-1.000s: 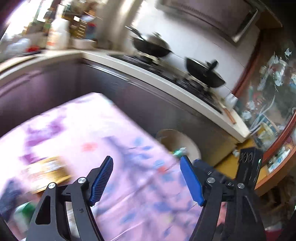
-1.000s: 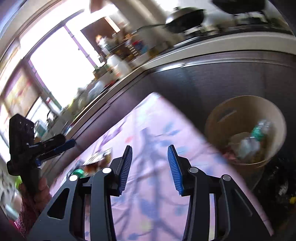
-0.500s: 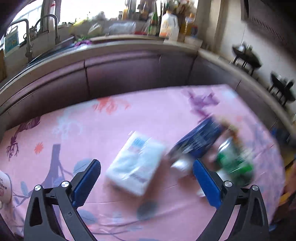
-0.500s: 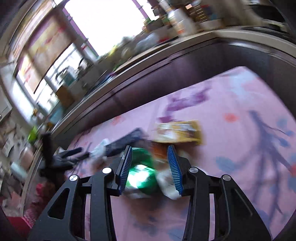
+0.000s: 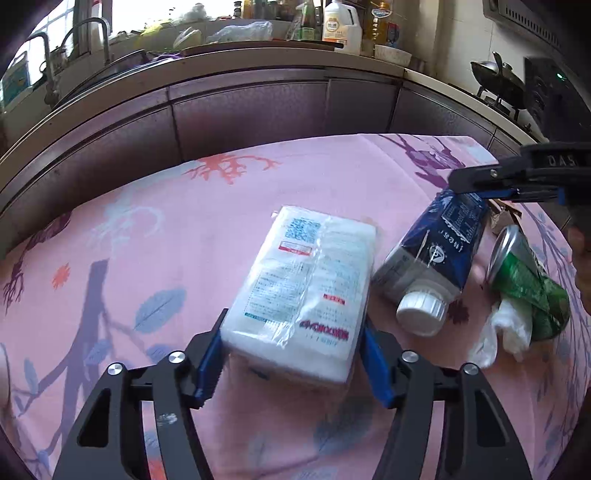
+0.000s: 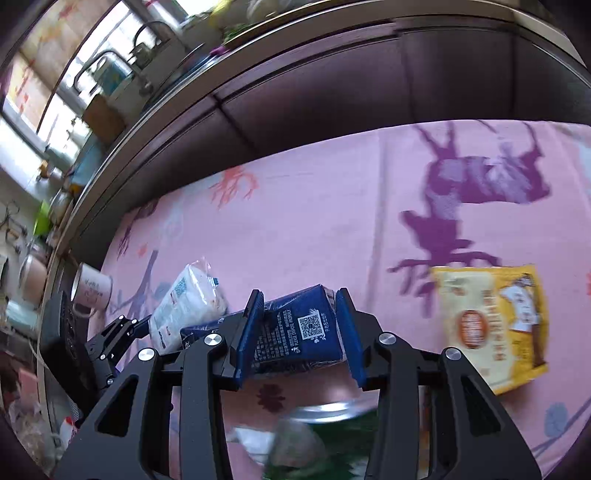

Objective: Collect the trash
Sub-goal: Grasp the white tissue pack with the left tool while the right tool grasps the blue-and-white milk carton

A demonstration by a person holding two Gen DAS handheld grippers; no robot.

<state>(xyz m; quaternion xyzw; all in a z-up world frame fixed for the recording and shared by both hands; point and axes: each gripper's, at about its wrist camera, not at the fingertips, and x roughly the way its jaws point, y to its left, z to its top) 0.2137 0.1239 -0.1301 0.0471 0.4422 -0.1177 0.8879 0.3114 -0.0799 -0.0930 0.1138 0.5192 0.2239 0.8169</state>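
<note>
Left tongs (image 5: 291, 354) are closing around a white tissue pack (image 5: 306, 288), their blue pads at its near corners; whether they already press it I cannot tell. Its clear wrap carries a blue QR code, red label boxes and fine blue print too small to read. Right tongs (image 6: 301, 332) straddle the far end of a dark blue carton (image 6: 295, 325), half spread, pads just beside its sides; contact is unclear. On the carton a white QR code sits above a line reading "PLEASE DISPOSE PROPERLY"; its white screw cap (image 5: 421, 308) is on and points to the near side. Right of the carton lies a crushed green can (image 5: 528, 280), open end facing far-left, with a crumpled white tissue (image 5: 506, 332) touching its near end. Farther right on the pink, tree-printed worktop (image 6: 314, 206) lies a flat yellow snack bag (image 6: 491, 325) with an orange round badge; its writing is blurred. At the worktop's left edge stands a white mug (image 6: 92, 290) with pink script, contents hidden. A white jug (image 5: 341, 26) with an orange label stands on the far counter.
</note>
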